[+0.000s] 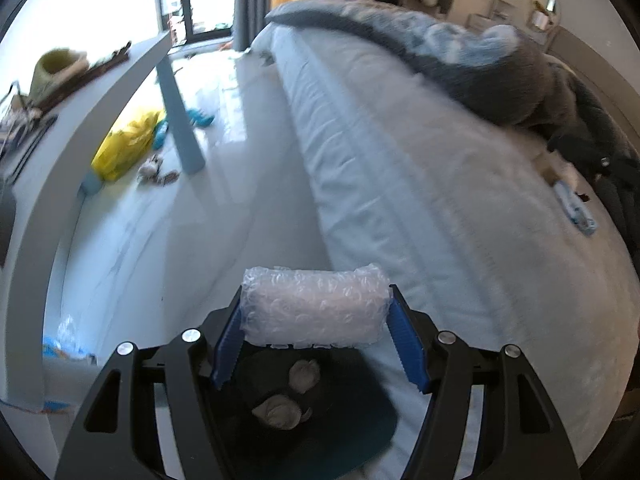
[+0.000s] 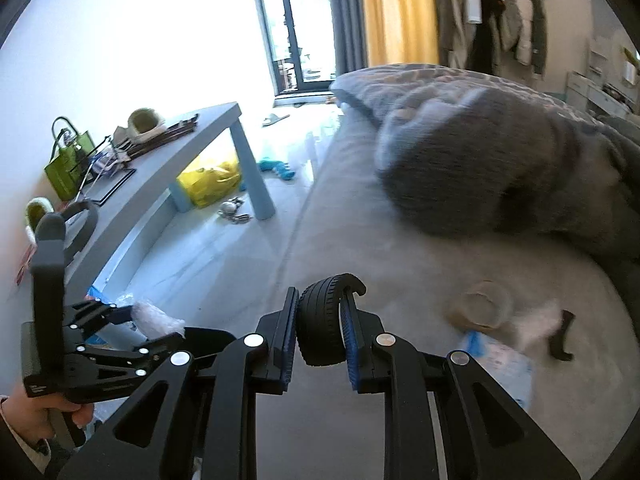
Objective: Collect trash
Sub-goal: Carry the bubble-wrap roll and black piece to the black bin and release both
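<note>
The bubble wrap (image 1: 314,304) at lower centre of the left view is clear, shiny plastic, full of small bubbles. The left gripper (image 1: 316,320) has matt black plastic arms, ribbed blue pads and polished metal bolts. Below it lies a dark bag (image 1: 360,420) with crumpled paper balls (image 1: 278,412) inside. The mattress (image 1: 420,184) is pale quilted cloth, matt. The floor (image 1: 224,184) is glossy and smooth. The yellow bag (image 1: 124,144) at the left is thin, wrinkled plastic.

In the right view the right gripper (image 2: 320,328) holds a small tyre (image 2: 320,320) of matt black rubber with grooved tread. The blanket (image 2: 480,176) at the upper right is fluffy grey cloth. The table (image 2: 132,200) looks smooth and matt.
</note>
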A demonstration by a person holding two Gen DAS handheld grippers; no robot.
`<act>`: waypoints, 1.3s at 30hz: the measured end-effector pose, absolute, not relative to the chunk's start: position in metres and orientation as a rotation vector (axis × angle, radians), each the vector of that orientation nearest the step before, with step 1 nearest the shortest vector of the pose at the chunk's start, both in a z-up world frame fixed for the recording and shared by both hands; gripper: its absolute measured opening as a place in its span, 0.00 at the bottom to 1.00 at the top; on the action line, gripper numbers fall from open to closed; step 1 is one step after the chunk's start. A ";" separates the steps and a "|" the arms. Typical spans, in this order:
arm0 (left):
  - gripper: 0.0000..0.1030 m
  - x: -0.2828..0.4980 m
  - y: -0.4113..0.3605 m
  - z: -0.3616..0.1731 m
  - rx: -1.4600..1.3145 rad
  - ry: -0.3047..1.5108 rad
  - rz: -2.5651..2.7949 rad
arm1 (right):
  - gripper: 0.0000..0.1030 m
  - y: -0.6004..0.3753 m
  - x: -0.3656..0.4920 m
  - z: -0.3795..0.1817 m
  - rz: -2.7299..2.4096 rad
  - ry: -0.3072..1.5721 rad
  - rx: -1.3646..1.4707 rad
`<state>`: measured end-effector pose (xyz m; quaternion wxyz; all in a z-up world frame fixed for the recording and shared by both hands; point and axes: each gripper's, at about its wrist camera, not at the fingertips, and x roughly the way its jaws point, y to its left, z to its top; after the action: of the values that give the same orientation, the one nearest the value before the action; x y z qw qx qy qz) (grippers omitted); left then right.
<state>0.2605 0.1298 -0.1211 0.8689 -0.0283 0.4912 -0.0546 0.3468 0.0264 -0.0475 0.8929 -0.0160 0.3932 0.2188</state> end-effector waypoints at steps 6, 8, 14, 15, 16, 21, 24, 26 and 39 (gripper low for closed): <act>0.66 0.255 0.164 -0.140 -0.097 1.110 -0.080 | 0.20 0.062 0.347 -0.050 0.520 0.828 -0.039; 0.67 0.252 0.171 -0.146 -0.105 1.140 -0.075 | 0.20 0.075 0.346 -0.054 0.547 0.841 -0.042; 0.67 0.244 0.191 -0.178 -0.110 1.271 -0.061 | 0.20 0.116 0.339 -0.066 0.612 0.879 -0.076; 0.67 0.242 0.195 -0.186 -0.120 1.299 -0.064 | 0.20 0.121 0.338 -0.068 0.619 0.885 -0.080; 0.67 0.240 0.197 -0.191 -0.127 1.317 -0.068 | 0.20 0.127 0.337 -0.071 0.629 0.894 -0.086; 0.67 0.233 0.205 -0.214 -0.156 1.403 -0.079 | 0.20 0.151 0.335 -0.085 0.660 0.937 -0.108; 0.67 0.227 0.208 -0.225 -0.165 1.442 -0.089 | 0.20 0.165 0.334 -0.096 0.674 0.965 -0.124; 0.69 0.223 0.207 -0.232 -0.157 1.475 -0.099 | 0.20 0.172 0.334 -0.102 0.683 0.984 -0.130; 0.82 0.208 0.227 -0.215 -0.160 1.443 -0.135 | 0.20 0.206 0.336 -0.146 0.699 1.099 -0.187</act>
<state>0.2076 0.2272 -0.2149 0.7459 -0.0730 0.6592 -0.0617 0.3360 0.2058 -0.1463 0.7911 -0.0871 0.5109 0.3249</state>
